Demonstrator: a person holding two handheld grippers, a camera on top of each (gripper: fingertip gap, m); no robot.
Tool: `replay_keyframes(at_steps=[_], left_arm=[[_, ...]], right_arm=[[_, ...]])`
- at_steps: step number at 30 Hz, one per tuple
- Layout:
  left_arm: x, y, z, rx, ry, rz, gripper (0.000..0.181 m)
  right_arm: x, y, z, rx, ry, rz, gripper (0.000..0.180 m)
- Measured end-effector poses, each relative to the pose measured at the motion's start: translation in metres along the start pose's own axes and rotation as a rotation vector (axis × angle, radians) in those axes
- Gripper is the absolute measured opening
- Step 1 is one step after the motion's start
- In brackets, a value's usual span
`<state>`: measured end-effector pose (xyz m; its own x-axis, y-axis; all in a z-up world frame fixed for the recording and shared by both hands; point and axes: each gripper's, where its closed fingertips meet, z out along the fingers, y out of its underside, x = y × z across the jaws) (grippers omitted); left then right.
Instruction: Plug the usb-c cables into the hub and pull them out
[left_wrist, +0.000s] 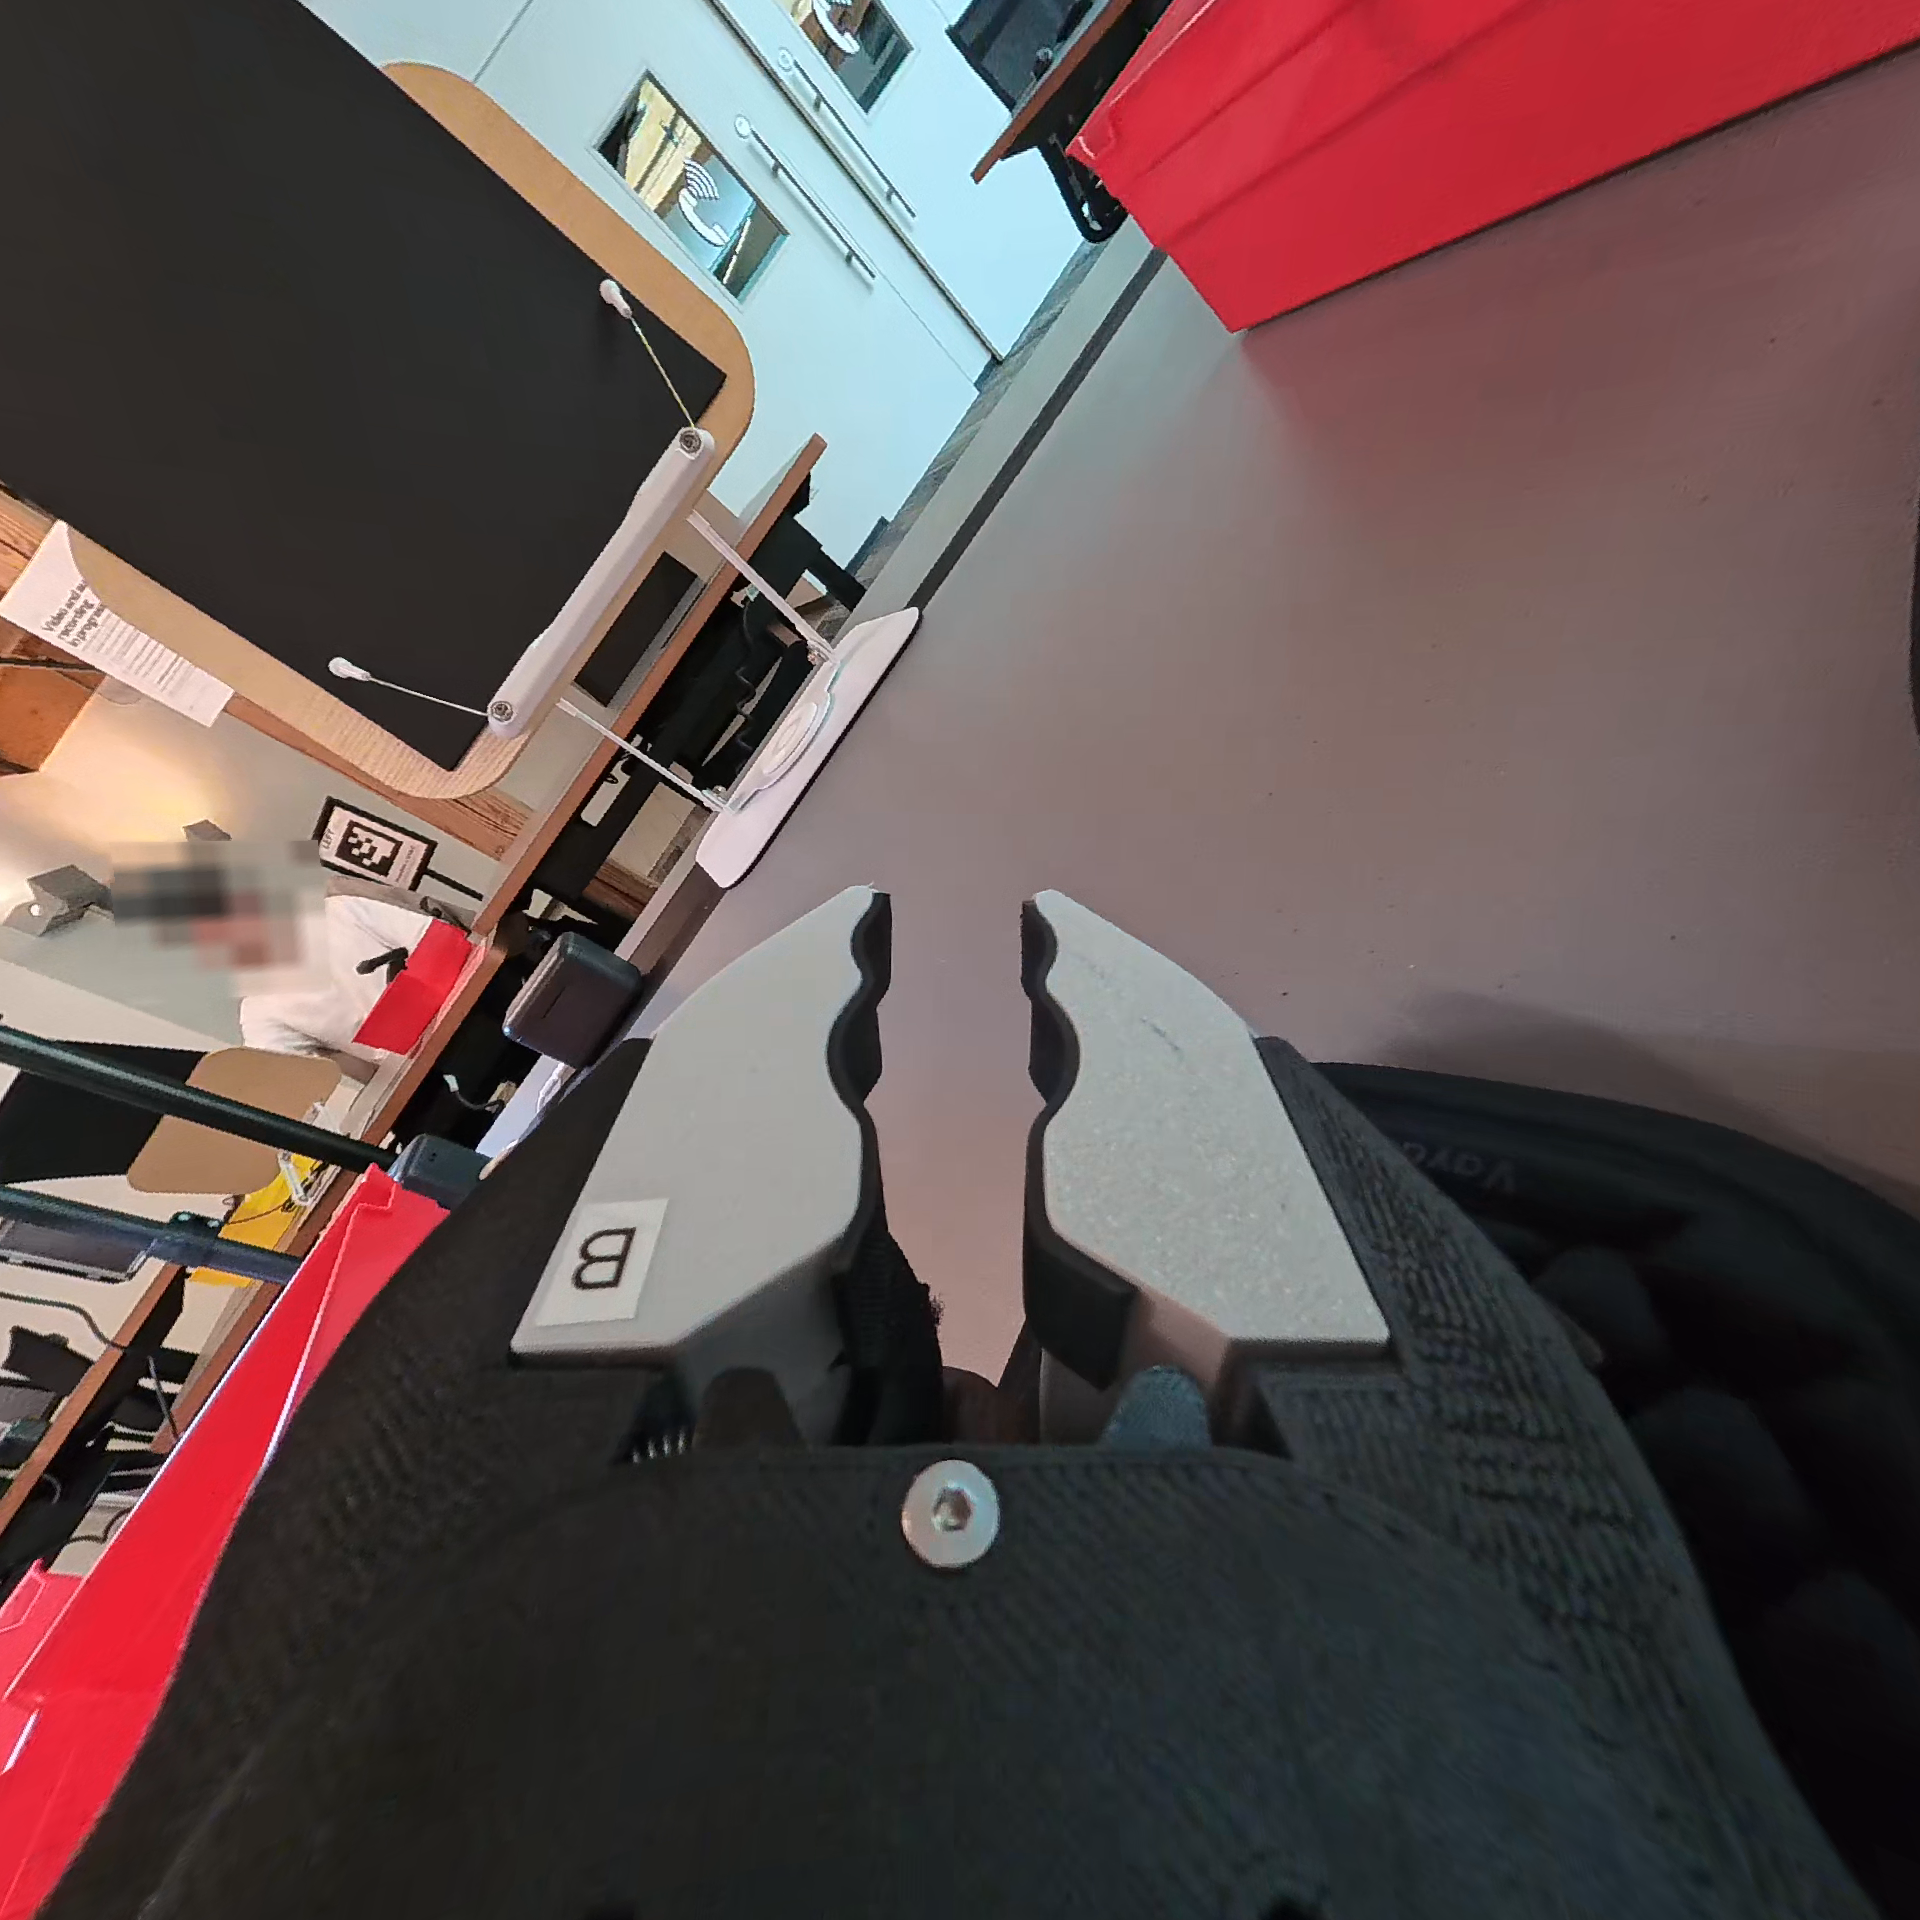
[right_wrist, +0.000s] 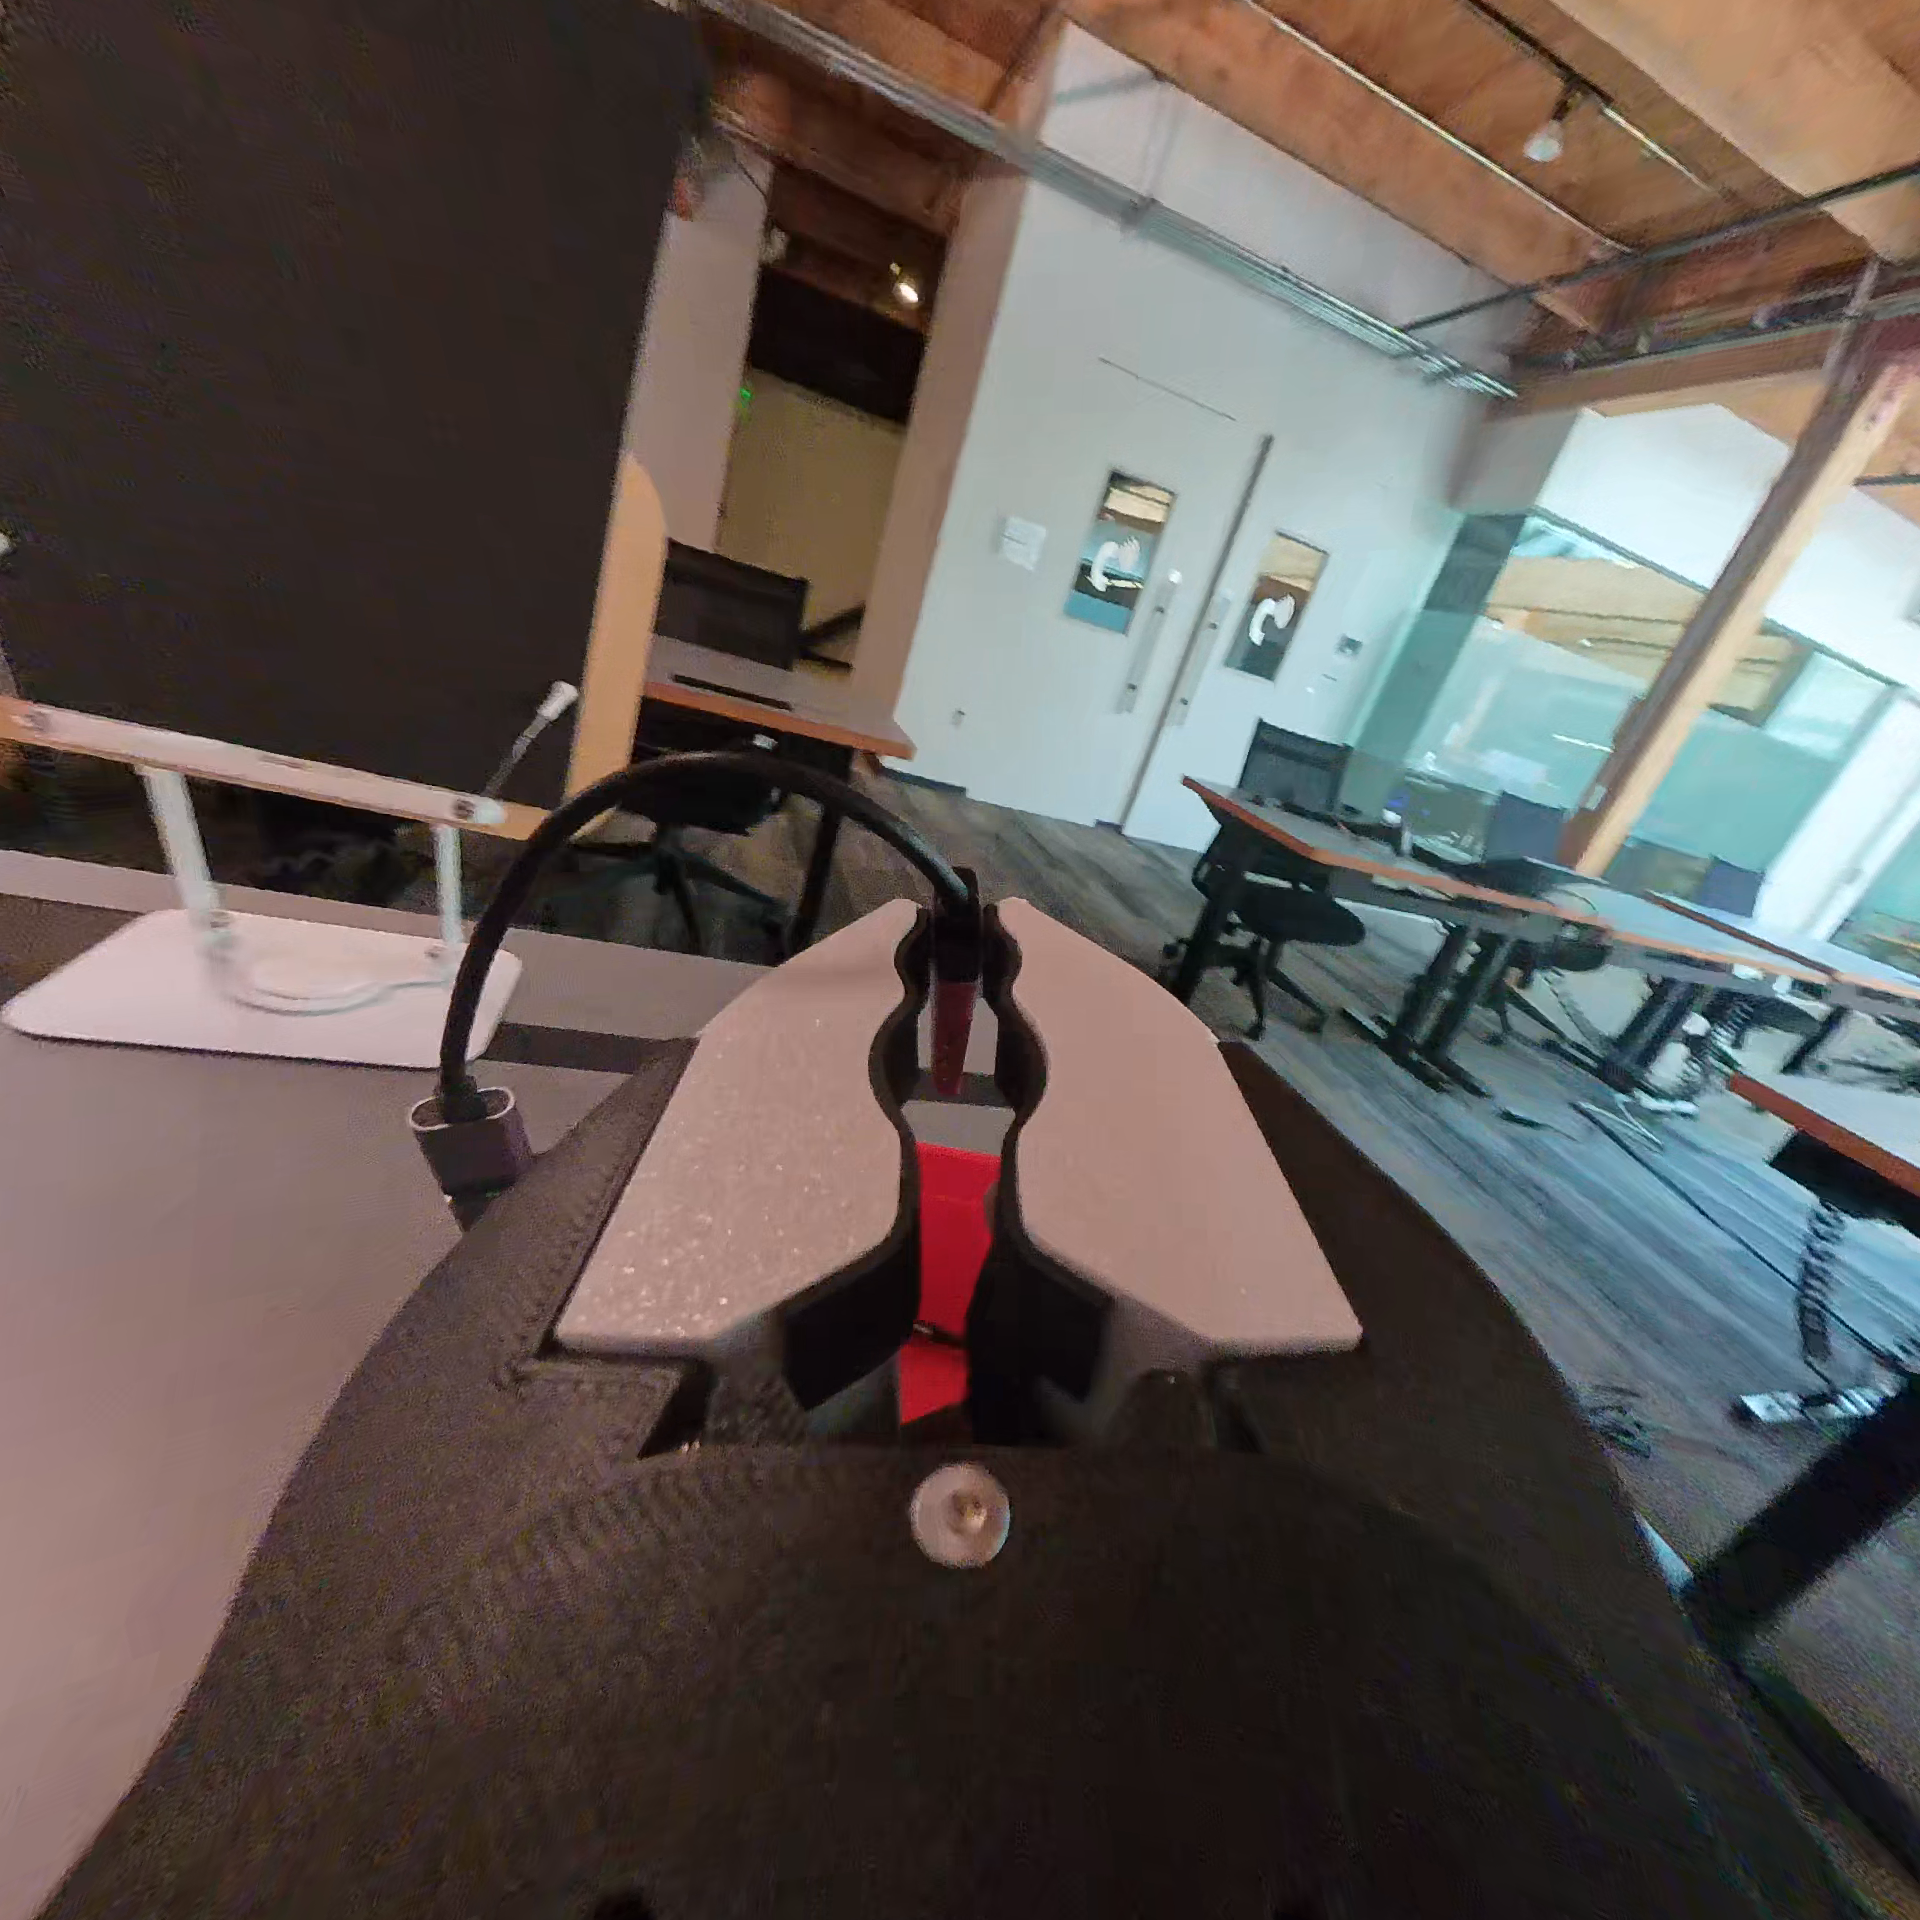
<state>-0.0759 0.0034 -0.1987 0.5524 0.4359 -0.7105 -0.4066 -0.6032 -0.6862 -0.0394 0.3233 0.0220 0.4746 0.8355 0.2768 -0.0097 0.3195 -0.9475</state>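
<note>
My right gripper (right_wrist: 958, 920) is shut on the dark red plug (right_wrist: 948, 1013) of a black usb-c cable (right_wrist: 665, 779). The cable arcs up and left, then down into a small dark hub (right_wrist: 473, 1138) that lies on the grey table (right_wrist: 208, 1247) just left of my gripper. My left gripper (left_wrist: 956, 914) is open and empty, held low over the table (left_wrist: 1403, 727) with the view tilted. The hub and the cable do not show in the left wrist view.
A white stand base (right_wrist: 260, 987) with a dark panel above it sits at the table's far left; it also shows in the left wrist view (left_wrist: 810, 748). A red box (left_wrist: 1455, 135) stands farther back. A small black box (left_wrist: 566, 1003) and a black bag (left_wrist: 1662, 1299) lie near my left gripper. Across from one pair of fingers to the other is roughly 40 cm.
</note>
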Motion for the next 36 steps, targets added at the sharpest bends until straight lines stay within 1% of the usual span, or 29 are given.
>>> replay_keyframes(at_steps=[4,8,10,12,13,14,16,17,19,22,24,27,29,31,32,33,34,36], left_arm=[[0.000,0.000,0.000,-0.003,0.001,0.000,0.024],[0.001,0.001,0.001,-0.010,0.001,0.007,0.024],[0.000,0.001,0.001,-0.009,-0.001,0.004,0.024],[0.000,0.001,0.001,-0.007,-0.002,-0.002,0.024],[-0.001,0.001,0.001,-0.006,-0.003,-0.005,0.024],[-0.001,0.001,0.000,-0.006,-0.003,-0.008,0.024],[-0.001,0.001,0.000,-0.004,-0.005,-0.011,0.024],[-0.002,0.001,0.000,-0.003,-0.006,-0.012,0.024],[-0.002,0.000,0.000,0.000,-0.009,-0.014,0.024],[-0.003,0.000,-0.001,0.004,-0.014,-0.019,0.024],[-0.004,0.000,-0.001,0.006,-0.018,-0.022,0.025],[-0.004,-0.001,-0.001,0.007,-0.024,-0.019,0.025],[-0.004,0.000,-0.001,0.004,-0.023,-0.013,0.025],[-0.003,0.000,-0.001,0.001,-0.024,-0.007,0.025],[-0.004,0.000,-0.001,0.001,-0.025,-0.005,0.025],[-0.004,0.000,-0.001,0.002,-0.027,-0.005,0.025],[-0.004,0.000,-0.001,0.004,-0.028,-0.005,0.025],[-0.004,-0.001,-0.001,0.008,-0.028,-0.003,0.025]], right_arm=[[0.030,0.046,0.033,-0.160,0.091,-0.007,0.009],[0.027,0.096,0.053,-0.305,0.095,-0.032,0.009],[0.018,0.123,0.059,-0.393,0.056,-0.029,0.009],[0.003,0.146,0.057,-0.483,-0.021,0.019,0.012],[-0.002,0.149,0.056,-0.491,-0.051,0.055,0.021],[-0.004,0.148,0.053,-0.474,-0.065,0.092,0.025],[-0.008,0.139,0.046,-0.423,-0.110,0.154,0.034],[-0.012,0.133,0.039,-0.402,-0.152,0.185,0.042],[-0.027,0.116,0.019,-0.358,-0.286,0.255,0.055],[-0.053,0.098,-0.031,-0.333,-0.508,0.334,0.068],[-0.064,0.104,-0.065,-0.367,-0.585,0.323,0.071],[-0.075,0.140,-0.104,-0.501,-0.597,0.211,0.072],[-0.078,0.167,-0.116,-0.583,-0.552,0.113,0.068],[-0.085,0.187,-0.119,-0.624,-0.518,0.034,0.063],[-0.091,0.193,-0.120,-0.623,-0.514,0.016,0.057],[-0.097,0.195,-0.118,-0.605,-0.508,0.004,0.045],[-0.103,0.195,-0.115,-0.576,-0.498,-0.005,0.029],[-0.114,0.194,-0.110,-0.529,-0.455,-0.036,0.021]])
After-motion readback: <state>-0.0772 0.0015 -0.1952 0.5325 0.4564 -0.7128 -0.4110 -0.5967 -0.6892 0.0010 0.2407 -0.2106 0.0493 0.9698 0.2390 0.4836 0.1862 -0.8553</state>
